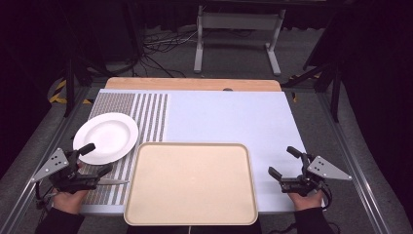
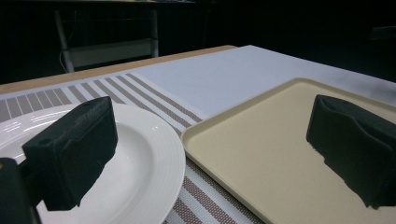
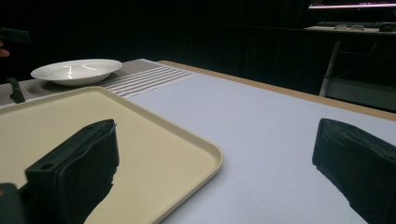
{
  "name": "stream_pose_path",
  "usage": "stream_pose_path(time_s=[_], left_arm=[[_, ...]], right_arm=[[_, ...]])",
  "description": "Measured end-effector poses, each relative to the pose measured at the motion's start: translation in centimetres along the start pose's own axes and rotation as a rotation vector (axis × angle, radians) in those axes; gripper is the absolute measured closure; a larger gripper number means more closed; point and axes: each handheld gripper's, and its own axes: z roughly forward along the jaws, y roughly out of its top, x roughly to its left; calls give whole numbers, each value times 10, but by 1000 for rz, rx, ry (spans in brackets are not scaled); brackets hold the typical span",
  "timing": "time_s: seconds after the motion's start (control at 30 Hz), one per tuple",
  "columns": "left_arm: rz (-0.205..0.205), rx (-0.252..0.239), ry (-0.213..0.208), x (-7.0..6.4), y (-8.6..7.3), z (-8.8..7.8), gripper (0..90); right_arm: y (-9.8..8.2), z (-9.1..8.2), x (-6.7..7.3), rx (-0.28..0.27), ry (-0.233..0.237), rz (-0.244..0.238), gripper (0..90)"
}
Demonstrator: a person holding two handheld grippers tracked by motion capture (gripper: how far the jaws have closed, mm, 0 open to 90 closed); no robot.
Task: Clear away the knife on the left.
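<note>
Left gripper (image 1: 97,160), held in the person's left hand at the table's near left corner, has its jaws spread wide with nothing between them; it sits just beside a white plate (image 1: 106,137) and over a knife (image 1: 113,182) lying on the striped mat (image 1: 151,114). Right gripper (image 1: 285,162), at the near right corner, is also spread and holds nothing, hovering over the pale blue cloth (image 1: 229,117). A beige tray (image 1: 191,183) lies between the two, bare. Judging from this, the knife is thin and flat on the mat, so a pinch could skid off it or push it under the tray's rim; a careless jaw could also nudge the plate. No brand, label or writing can be read anywhere.
</note>
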Motion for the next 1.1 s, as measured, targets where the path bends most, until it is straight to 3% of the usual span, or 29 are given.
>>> stream_pose_path(time_s=[0.17,0.27,0.4,0.7,0.8,0.87,1.0,1.1], left_arm=[[22,2,-19,-1,1,2,21],[-9,49,-25,-1,4,2,36],[19,26,-27,-2,4,2,20],[18,22,-24,-3,4,1,3],[35,10,-1,-2,6,-1,3],[43,11,-20,0,11,-5,7],[91,42,-5,3,23,-14,9],[127,99,-1,4,30,-16,12]], right_arm=[[0,-1,0,-4,4,4,14],[0,-1,0,-2,3,-2,13],[0,-1,0,-1,4,0,14],[-1,-1,-1,0,6,0,14],[-1,-1,-1,6,6,0,13],[-1,-1,-1,7,5,2,13],[-1,-1,-1,4,2,7,12],[-1,0,-1,4,3,5,12]])
